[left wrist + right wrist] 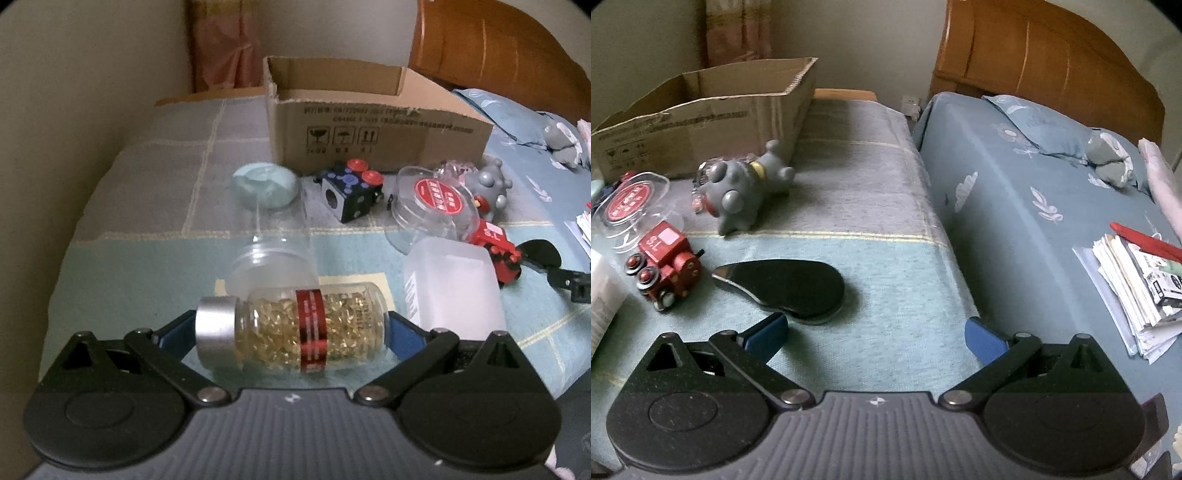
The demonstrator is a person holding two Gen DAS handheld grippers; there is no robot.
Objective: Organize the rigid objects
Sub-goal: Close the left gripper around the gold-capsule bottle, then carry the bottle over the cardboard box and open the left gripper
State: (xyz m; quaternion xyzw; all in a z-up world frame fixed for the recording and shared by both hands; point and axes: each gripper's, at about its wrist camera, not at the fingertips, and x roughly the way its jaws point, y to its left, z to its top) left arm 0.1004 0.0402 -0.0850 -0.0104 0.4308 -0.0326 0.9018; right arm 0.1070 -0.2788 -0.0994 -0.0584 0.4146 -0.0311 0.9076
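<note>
A: How will that pill bottle [291,330] handle?

B: It's a hard, clear bottle packed with yellow capsules, a silver cap [216,328] on one end and a red band around the middle. I'd judge it stiff and fairly weighty for its size, with smooth, slippery walls. It could be glass, so I wouldn't drop it. It's round too, so it will want to roll.

A: Where is it now?

B: Lying crosswise between the fingers of the left tool [291,332], cap toward the left finger, base toward the right. It seems lifted just above the checked blanket [147,258], though I can't be sure it has left the cloth.

A: And the grip?

B: The left tool is spread wide, about the bottle's length, and looks to pinch it end to end; the contact points are hidden behind the bottle. That hold is touchy. Across the body near the red band would be steadier.

A: The other tool?

B: The right tool [877,334] is spread wide and empty, hanging over the blanket just beside a flat black thing [783,290] and touching nothing.

A: Where should the bottle go?

B: Likely the cardboard box [369,133] at the far side, its top open. A clear jar [273,266] and a white tub [454,280] lie right ahead, so it needs carrying over them.
</note>
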